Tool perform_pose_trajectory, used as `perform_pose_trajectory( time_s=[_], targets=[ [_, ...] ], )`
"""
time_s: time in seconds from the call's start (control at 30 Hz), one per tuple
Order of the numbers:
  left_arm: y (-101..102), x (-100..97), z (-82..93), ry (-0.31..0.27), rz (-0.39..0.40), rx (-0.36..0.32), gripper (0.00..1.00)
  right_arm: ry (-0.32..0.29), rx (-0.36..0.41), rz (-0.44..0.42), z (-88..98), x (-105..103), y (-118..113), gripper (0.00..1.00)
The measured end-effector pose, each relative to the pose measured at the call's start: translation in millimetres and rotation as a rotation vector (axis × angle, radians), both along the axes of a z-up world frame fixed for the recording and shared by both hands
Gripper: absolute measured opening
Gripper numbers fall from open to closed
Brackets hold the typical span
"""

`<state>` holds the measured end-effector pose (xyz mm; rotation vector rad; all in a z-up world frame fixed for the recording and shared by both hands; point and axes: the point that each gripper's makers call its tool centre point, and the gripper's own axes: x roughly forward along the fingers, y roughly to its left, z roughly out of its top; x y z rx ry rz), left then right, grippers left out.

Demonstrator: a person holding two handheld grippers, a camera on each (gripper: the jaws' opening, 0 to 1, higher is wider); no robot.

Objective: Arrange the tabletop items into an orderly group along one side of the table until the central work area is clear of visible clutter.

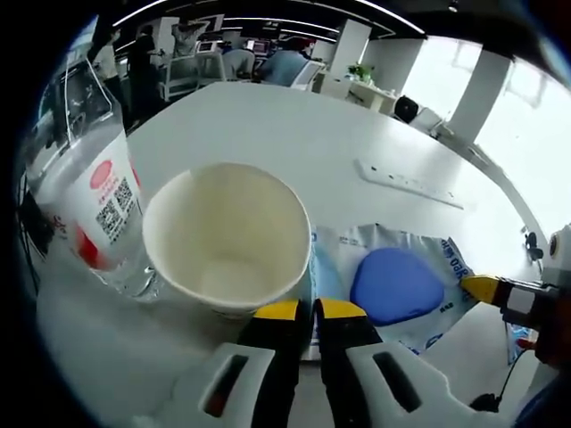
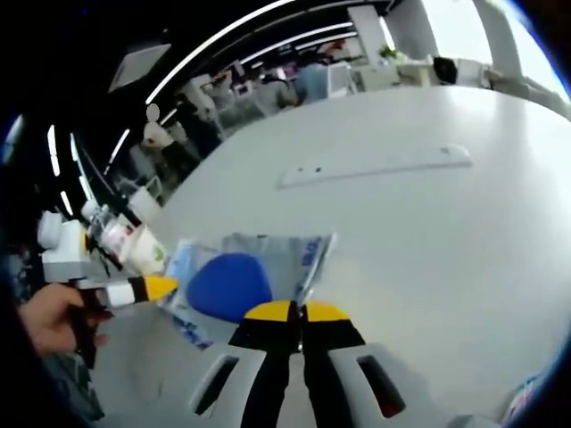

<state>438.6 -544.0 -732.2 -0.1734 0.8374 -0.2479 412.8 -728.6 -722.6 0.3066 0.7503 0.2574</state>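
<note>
A white paper cup (image 1: 227, 236) stands open-topped just ahead of my left gripper (image 1: 310, 310), whose yellow-tipped jaws are shut on the cup's near wall. Left of the cup is a clear water bottle (image 1: 98, 205) with a red and white label. A clear plastic package (image 1: 393, 285) holding a blue pad lies flat to the right. My right gripper (image 2: 299, 309) is shut on that package (image 2: 268, 259) at its near edge. It also enters the left gripper view as a yellow tip, the right gripper (image 1: 482, 288), at the package's edge. A hand holds the left gripper (image 2: 147, 288) beside the cup (image 2: 147, 250).
The white table (image 2: 428, 232) stretches far ahead. A long white strip (image 1: 410, 185) lies flat on it, the strip (image 2: 375, 165) beyond the package. People sit at desks (image 1: 268, 58) past the far edge. A small blue-printed item (image 2: 526, 392) lies near my right gripper.
</note>
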Motion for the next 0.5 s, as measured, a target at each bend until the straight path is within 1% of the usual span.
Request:
perform_pose_trajectory(
  time_s=[0.2,0.27,0.5],
  targets=[
    [-0.1,-0.6,0.5,0.000,0.002,0.002,0.05,-0.006,0.004,0.002,1.2,0.8,0.4,0.02],
    [-0.2,-0.5,-0.1,0.001,0.001,0.004,0.05,0.002,0.001,0.008,0.3,-0.7,0.6,0.03],
    [1.2,-2.2,-0.7,0.009,0.008,0.014,0.10,-0.002,0.002,0.013,1.2,-0.7,-0.3,0.05]
  ],
)
